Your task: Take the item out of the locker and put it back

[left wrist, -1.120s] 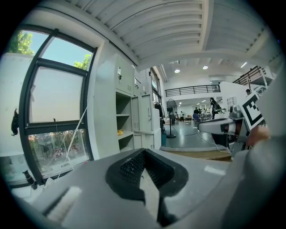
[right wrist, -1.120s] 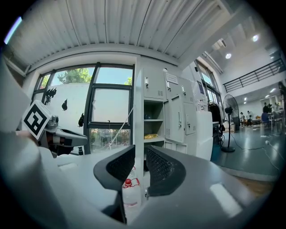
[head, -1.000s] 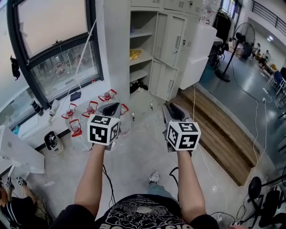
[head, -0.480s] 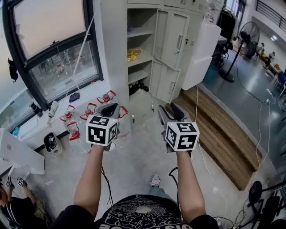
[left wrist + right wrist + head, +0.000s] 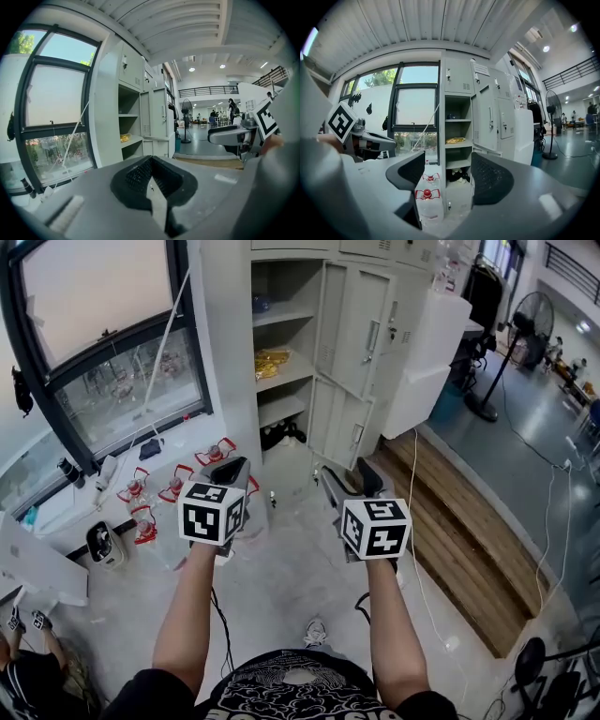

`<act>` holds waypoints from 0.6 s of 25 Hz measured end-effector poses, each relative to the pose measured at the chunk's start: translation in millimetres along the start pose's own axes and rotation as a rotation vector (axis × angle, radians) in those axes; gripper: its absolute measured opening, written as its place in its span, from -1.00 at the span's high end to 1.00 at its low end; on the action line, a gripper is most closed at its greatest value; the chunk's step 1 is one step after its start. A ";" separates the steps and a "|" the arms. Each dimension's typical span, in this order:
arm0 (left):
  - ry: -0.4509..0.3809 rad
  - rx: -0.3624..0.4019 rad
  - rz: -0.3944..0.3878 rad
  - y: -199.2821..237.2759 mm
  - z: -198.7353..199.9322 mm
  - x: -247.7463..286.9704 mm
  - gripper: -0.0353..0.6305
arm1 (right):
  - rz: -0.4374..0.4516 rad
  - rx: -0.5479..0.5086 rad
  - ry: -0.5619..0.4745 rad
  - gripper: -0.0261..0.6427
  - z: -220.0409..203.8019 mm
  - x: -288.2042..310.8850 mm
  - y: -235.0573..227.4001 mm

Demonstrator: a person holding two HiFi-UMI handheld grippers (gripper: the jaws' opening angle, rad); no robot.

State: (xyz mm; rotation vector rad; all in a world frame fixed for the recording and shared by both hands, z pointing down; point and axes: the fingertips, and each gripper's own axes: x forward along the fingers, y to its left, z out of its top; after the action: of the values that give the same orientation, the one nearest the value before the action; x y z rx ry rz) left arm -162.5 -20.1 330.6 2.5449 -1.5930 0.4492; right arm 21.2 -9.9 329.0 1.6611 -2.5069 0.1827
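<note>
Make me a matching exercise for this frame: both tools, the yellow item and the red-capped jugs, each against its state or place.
Things:
1. left tool
2. right tool
3. yellow item
4. red-capped jugs

States or places:
A. standing on the floor by the window
B. jaws apart, holding nothing
C. lying on a shelf of the open locker
D. jaws together, holding nothing

Pairs: 1-D, 2-B, 3-C, 4-A
</note>
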 end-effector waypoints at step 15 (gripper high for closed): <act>0.022 -0.007 0.087 0.0 18.0 60.4 0.89 | 0.067 0.009 -0.005 -0.34 7.7 46.8 -55.9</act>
State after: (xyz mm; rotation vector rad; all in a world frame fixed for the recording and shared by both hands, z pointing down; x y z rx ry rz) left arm -134.5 -76.6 331.8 2.4644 -1.6999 0.4773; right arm 54.3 -75.3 331.1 1.5844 -2.5710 0.1964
